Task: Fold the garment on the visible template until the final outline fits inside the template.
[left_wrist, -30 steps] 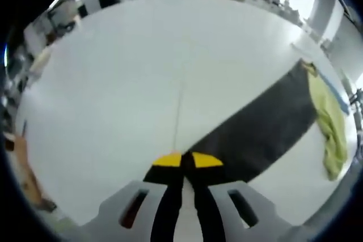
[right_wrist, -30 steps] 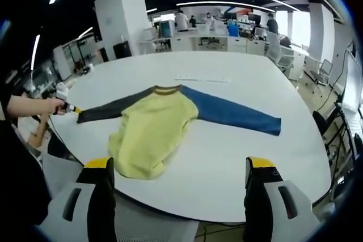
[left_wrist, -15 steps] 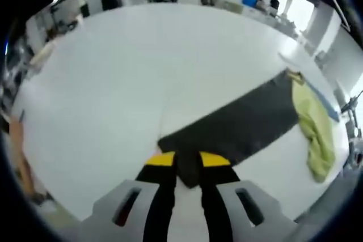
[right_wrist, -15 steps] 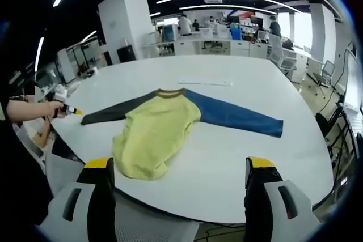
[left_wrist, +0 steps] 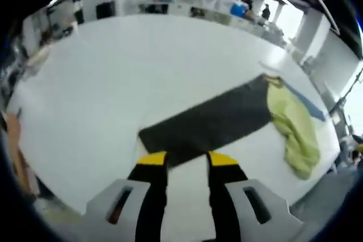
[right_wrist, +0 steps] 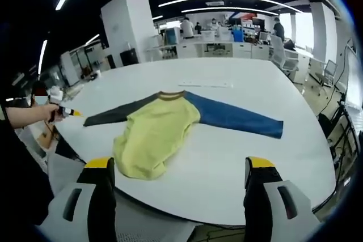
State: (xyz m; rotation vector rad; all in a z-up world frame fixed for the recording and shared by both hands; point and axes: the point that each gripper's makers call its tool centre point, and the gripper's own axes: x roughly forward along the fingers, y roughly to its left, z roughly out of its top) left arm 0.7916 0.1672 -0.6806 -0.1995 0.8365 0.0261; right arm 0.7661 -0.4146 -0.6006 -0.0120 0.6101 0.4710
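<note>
A raglan shirt lies on the white table (right_wrist: 238, 168). It has a yellow body (right_wrist: 153, 134), a brown collar (right_wrist: 170, 95), a blue sleeve (right_wrist: 238, 118) stretched right and a dark grey sleeve (right_wrist: 113, 115) stretched left. In the left gripper view the dark sleeve (left_wrist: 210, 123) lies flat, its cuff end just beyond my left gripper (left_wrist: 187, 160), which is open. The bunched yellow body (left_wrist: 292, 123) sits at the sleeve's far end. A hand holds the left gripper (right_wrist: 67, 110) at the cuff. My right gripper (right_wrist: 180, 165) hangs wide open over the near table edge, short of the shirt's hem.
A thin white strip (right_wrist: 204, 83) lies on the table beyond the collar. The table's rounded edge (right_wrist: 187, 215) runs close under the right jaws. Desks, a white pillar (right_wrist: 127, 29) and distant people stand behind. A chair (right_wrist: 278, 55) is at the far right.
My left jaws have spread and let go of the dark sleeve's cuff, which now lies flat on the table. The right gripper has stayed put.
</note>
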